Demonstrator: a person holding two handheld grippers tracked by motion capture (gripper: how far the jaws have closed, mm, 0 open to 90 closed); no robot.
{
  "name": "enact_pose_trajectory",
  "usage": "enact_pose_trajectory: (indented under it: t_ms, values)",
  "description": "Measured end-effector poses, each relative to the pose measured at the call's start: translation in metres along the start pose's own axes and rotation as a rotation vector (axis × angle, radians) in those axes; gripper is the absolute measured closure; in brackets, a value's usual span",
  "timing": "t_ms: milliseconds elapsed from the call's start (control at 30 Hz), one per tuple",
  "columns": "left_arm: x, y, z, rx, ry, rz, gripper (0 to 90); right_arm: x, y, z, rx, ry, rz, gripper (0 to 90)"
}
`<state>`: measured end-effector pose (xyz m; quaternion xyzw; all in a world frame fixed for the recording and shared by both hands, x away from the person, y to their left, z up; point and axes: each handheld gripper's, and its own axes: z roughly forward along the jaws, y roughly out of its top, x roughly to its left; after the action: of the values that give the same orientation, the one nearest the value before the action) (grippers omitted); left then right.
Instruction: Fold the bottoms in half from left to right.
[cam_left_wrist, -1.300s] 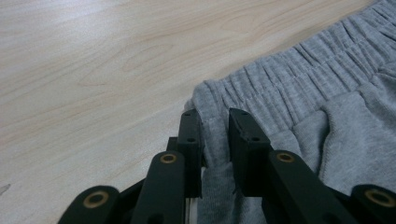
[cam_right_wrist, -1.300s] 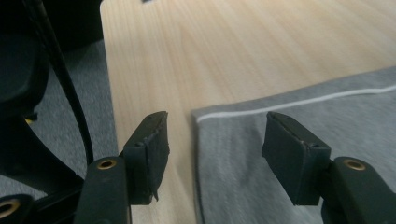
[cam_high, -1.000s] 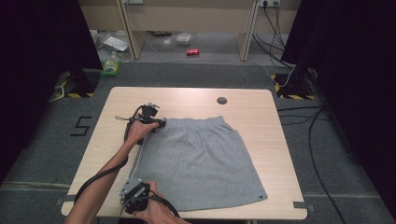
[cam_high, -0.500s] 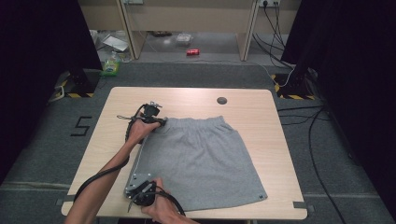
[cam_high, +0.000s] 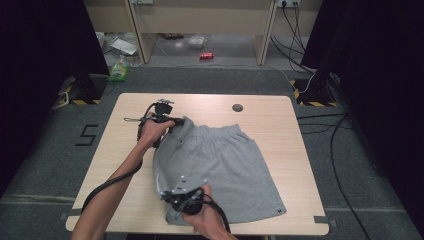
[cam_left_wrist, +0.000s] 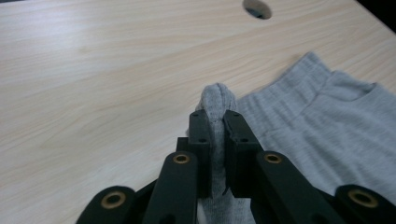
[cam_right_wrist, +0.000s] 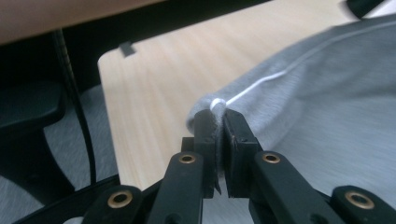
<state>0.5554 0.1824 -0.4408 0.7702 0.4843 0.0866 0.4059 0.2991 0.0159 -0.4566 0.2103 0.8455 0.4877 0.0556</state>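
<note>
**High view: grey shorts pinched at two corners on the bench**

High view shows the wooden bench carrying a pair of grey shorts, spread over its middle and near part, with the waistband on the far side and the hem toward the person. The left side of the shorts is lifted and folded slightly inward, with a white stripe running along that edge. A round hole sits in the bench beyond the waistband, well apart from the cloth.

The left gripper is at the far left corner of the shorts; in the left gripper view its jaws are pressed together on a bunched fold of the ribbed waistband, raised off the wood.

The right gripper is at the near left corner. In the right gripper view its jaws pinch the hem edge right where the white stripe ends, with the cloth lifted clear of the bench.
</note>
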Motion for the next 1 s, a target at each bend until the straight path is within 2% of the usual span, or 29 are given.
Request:
enact_pose_trajectory:
  t_ms: [33,67,200,233,267,300,433,733,767,1000]
  values:
    - [-0.005,0.003,0.001,0.001,-0.005,0.007,82.4,-0.006,-0.003,-0.018,-0.031,-0.019,0.024,85.2]
    - [-0.01,0.006,0.001,0.003,-0.009,0.012,82.4,-0.006,-0.003,-0.018,-0.031,-0.019,0.024,85.2]
    - [-0.032,0.021,0.005,0.003,-0.011,0.036,82.3,-0.017,-0.014,-0.054,-0.074,-0.079,0.052,85.2]
    - [-0.032,0.021,0.005,0.003,-0.011,0.036,82.3,-0.017,-0.014,-0.054,-0.074,-0.079,0.052,85.2]
    - [-0.039,0.026,0.007,0.002,-0.009,0.038,82.3,-0.02,-0.021,-0.064,-0.08,-0.093,0.071,85.2]
    - [-0.039,0.026,0.007,0.002,-0.009,0.038,82.3,-0.02,-0.021,-0.064,-0.08,-0.093,0.071,85.2]
    - [-0.054,0.034,0.012,0.017,-0.005,0.047,82.2,-0.026,-0.037,-0.083,-0.084,-0.137,0.103,85.2]
    - [-0.066,0.047,0.02,0.047,0.004,0.04,82.2,-0.035,-0.054,-0.107,-0.086,-0.194,0.136,85.2]
    - [-0.067,0.049,0.021,0.048,0.0,0.037,82.3,-0.038,-0.059,-0.115,-0.09,-0.21,0.145,85.3]
    - [-0.077,0.059,0.033,0.055,0.002,0.028,82.3,-0.042,-0.076,-0.139,-0.106,-0.255,0.183,85.3]
